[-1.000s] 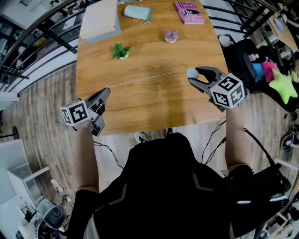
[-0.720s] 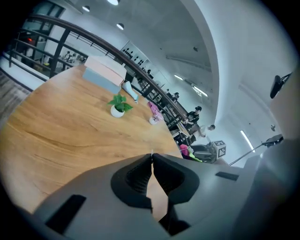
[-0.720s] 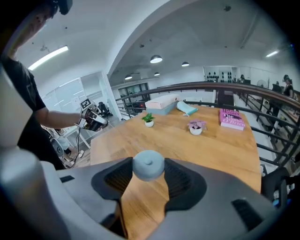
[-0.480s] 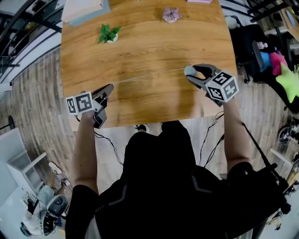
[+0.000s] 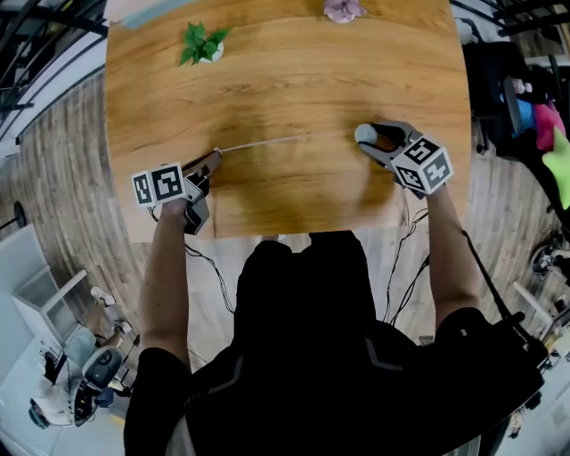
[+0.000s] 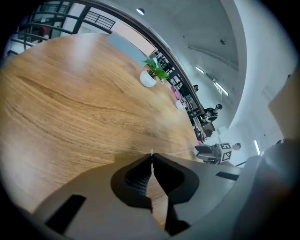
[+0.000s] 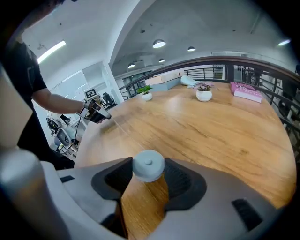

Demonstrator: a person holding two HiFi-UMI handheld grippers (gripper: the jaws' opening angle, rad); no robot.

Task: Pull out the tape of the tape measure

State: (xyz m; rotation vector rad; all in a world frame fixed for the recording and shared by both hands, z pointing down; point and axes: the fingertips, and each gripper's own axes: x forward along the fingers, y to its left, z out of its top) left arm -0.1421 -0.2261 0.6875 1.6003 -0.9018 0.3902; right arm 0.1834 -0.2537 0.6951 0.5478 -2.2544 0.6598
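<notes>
Two grippers are held over the wooden table [image 5: 294,80], one in each of the person's hands. The left gripper [image 5: 212,158] is placed near the table's front left part, and its jaws are pressed almost fully together. A thin pale strip, the end of the tape [image 5: 276,142], is pinched between the tips of the pads, as is shown in the left gripper view. The right gripper [image 5: 369,138] is held well apart from it, toward the right side of the table. Its jaws are spread fairly wide around the tape measure [image 5: 363,134], a round, pale blue-grey case with a small button at its centre. The case is clamped near the jaw tips and is touched by a ribbed pad on each side, with the wood seen below it. Between the two grippers the tape is drawn out in a thin, nearly straight line over the tabletop, from the case to the left gripper's tips. Whether it lies on the wood or hangs just above it cannot be told. A small green plant [image 5: 200,43] in a white pot and a pink-flowered pot [image 5: 342,9] are seen toward the far edge, well apart from both grippers
</notes>
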